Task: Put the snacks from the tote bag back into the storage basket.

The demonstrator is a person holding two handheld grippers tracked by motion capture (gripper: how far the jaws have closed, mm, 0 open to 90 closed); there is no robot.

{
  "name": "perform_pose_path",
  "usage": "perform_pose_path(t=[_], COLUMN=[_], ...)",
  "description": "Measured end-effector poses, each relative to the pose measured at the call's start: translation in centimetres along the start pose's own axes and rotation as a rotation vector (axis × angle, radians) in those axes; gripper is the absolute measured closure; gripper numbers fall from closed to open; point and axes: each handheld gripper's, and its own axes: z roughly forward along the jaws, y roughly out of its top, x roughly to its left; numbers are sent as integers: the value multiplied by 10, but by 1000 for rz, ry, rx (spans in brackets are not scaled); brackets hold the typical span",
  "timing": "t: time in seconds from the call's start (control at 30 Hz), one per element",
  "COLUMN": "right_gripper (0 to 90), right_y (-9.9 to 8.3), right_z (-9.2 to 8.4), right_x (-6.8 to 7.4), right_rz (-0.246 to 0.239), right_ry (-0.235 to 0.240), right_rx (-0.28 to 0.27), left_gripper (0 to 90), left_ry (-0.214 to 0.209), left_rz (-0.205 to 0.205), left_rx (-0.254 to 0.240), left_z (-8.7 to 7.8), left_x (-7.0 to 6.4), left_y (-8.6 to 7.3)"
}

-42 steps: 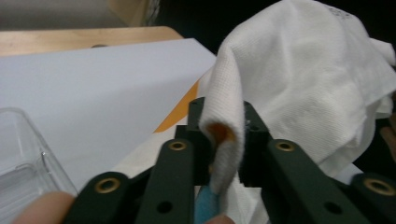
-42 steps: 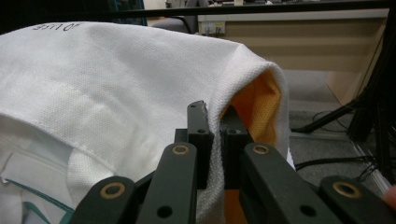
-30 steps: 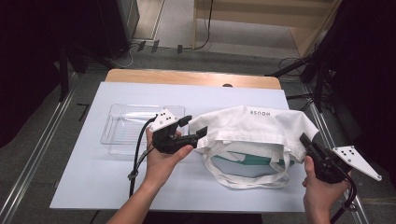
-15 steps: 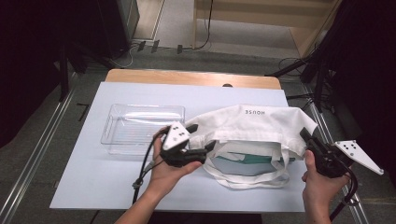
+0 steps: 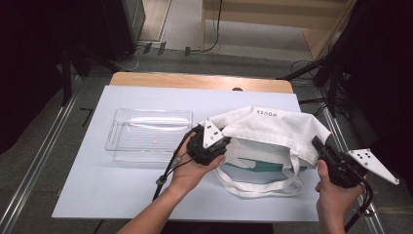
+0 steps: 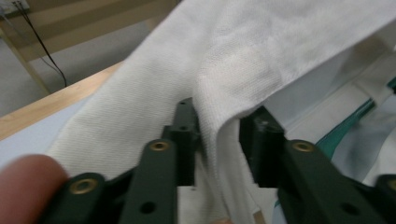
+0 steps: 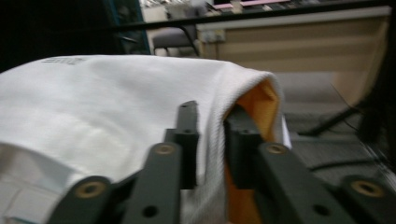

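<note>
A white cloth tote bag (image 5: 272, 124) lies on the table with its mouth toward me, a teal item (image 5: 258, 165) showing inside. My left gripper (image 5: 227, 140) has come to the left rim of the mouth, and its jaws have just been closing. In the left gripper view (image 6: 219, 135) the white cloth (image 6: 219, 93) fills the gap between them. My right gripper (image 5: 317, 145) holds the right rim raised. Its jaws have just been opening a little, but in the right gripper view (image 7: 212, 126) the cloth edge (image 7: 210, 107) still sits pinched between them, with orange (image 7: 257, 107) inside.
A clear plastic tray (image 5: 148, 134) stands left of the bag on the white table sheet (image 5: 97, 195). The bag's looped handles (image 5: 258, 187) trail toward the front edge. A wooden table strip (image 5: 195, 80) runs along the back, with cables and stands on the floor beyond.
My left hand has moved right and turned toward the bag, and its jaws now stand at the rim of the bag's mouth. My right hand has stayed put.
</note>
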Motion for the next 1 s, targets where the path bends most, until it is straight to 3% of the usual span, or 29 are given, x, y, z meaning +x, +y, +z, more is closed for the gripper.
perform_pose_path(t=[0.03, 0.07, 0.13, 0.17, 0.2, 0.27, 0.37, 0.4, 0.53, 0.63, 0.67, 0.7, 0.77, 0.87, 0.9, 0.93, 0.97, 1.0], right_gripper=[682, 611, 454, 454, 345, 267, 219, 185, 183, 234, 358, 426, 593, 749, 749, 782, 842, 850], right_y=[-1, -3, -7, -7, -15, -24, -34, -42, -60, -68, -77, -79, -80, -76, -76, -75, -76, -77], right_z=[-1, -1, -2, -2, -6, -10, -15, -17, -20, -18, -11, -9, -6, -7, -7, -8, -9, -10], right_x=[0, 1, 2, 2, -2, -4, -8, -11, -15, -15, -13, -12, -8, -8, -8, -10, -13, -14], right_rz=[-8, -18, -49, -49, -23, -9, 12, 25, 60, 79, 99, 106, 101, 131, 131, 127, 103, 96], right_ry=[28, 48, 53, 53, 81, 107, 93, 62, 27, 24, 13, 20, -24, -54, -54, -52, -44, -42], right_rx=[-18, -24, -14, -14, -6, 2, 23, 57, 106, 146, 187, 189, 194, 179, 179, 177, 210, 217], left_gripper=[804, 861, 884, 887, 888, 889, 889, 889, 890, 890, 890, 890, 889, 889, 889, 889, 889, 889], left_ry=[0, -18, -56, -56, -80, -85, -85, -86, -100, -112, -118, -120, -127, -150, -150, -219, -244, -235], left_rz=[0, -40, -91, -91, -133, -140, -131, -131, -156, -173, -176, -181, -184, -215, -215, -298, -326, -319], left_rx=[0, -20, -24, -24, -34, -39, -42, -40, -55, -62, -63, -65, -67, -75, -75, -84, -92, -103], left_z=[0, -2, -1, -1, -1, -1, 0, 1, 1, 1, 2, 2, 3, 2, 2, 2, 2, 1], left_x=[0, 6, 12, 12, 17, 18, 16, 16, 18, 19, 18, 18, 18, 21, 21, 27, 29, 29], left_y=[0, 5, 9, 9, 12, 14, 15, 14, 15, 15, 15, 15, 16, 19, 19, 22, 25, 32])
